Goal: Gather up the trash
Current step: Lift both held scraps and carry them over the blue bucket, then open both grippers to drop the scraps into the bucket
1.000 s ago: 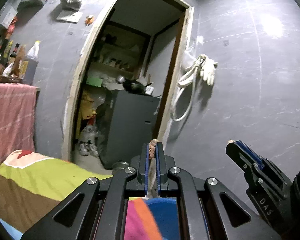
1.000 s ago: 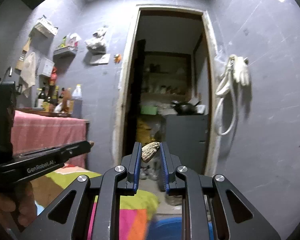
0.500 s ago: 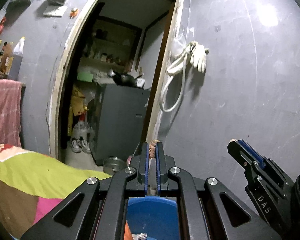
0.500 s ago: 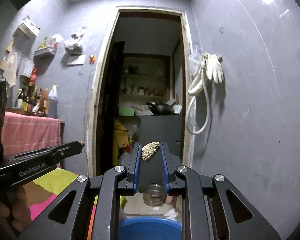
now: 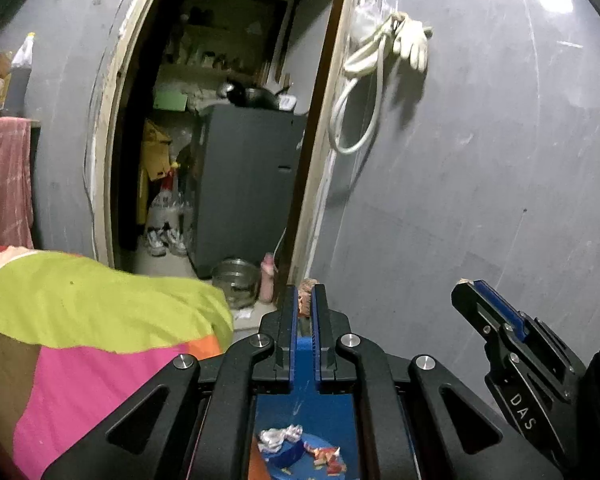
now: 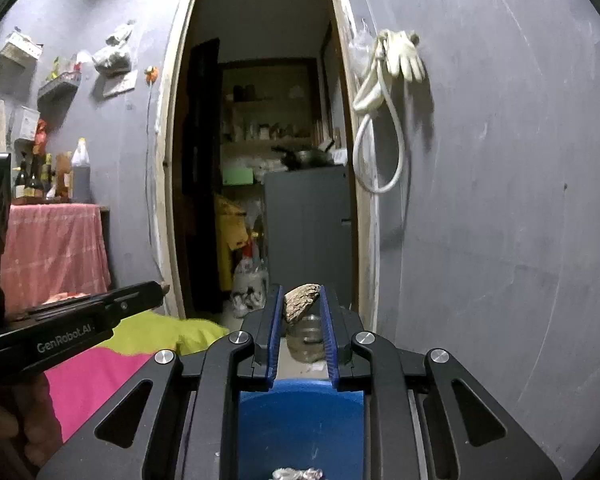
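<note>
- I'm carrying two bits of trash toward the blue bin (image 5: 304,412), which is sitting directly below both grippers.
- Left gripper (image 5: 305,300) is clenched on a thin brownish scrap (image 5: 306,294), pinched right at the fingertips, jaws nearly touching.
- Right gripper (image 6: 302,300) is grasping a tan, crusty chunk (image 6: 300,306), wedged crosswise between the blue pads at the tips.
- The bin is already holding crumpled foil and wrappers (image 5: 300,446) on its bottom, so the collecting is partway along, by my read.
- The bin's near rim is showing under the right gripper (image 6: 300,390); the colourful cloth (image 5: 100,312) is lying just beside the bin's left edge.
- Step in hand, as I'm judging it: the drop-off, not picking.
- Next move is calling for both tips being well inside the bin's rim, then opening the jaws; the thin scrap may be sticking to a pad, so I'm planning a wide release.
- Watching that the grippers aren't knocking together; they're near but apart.
</note>
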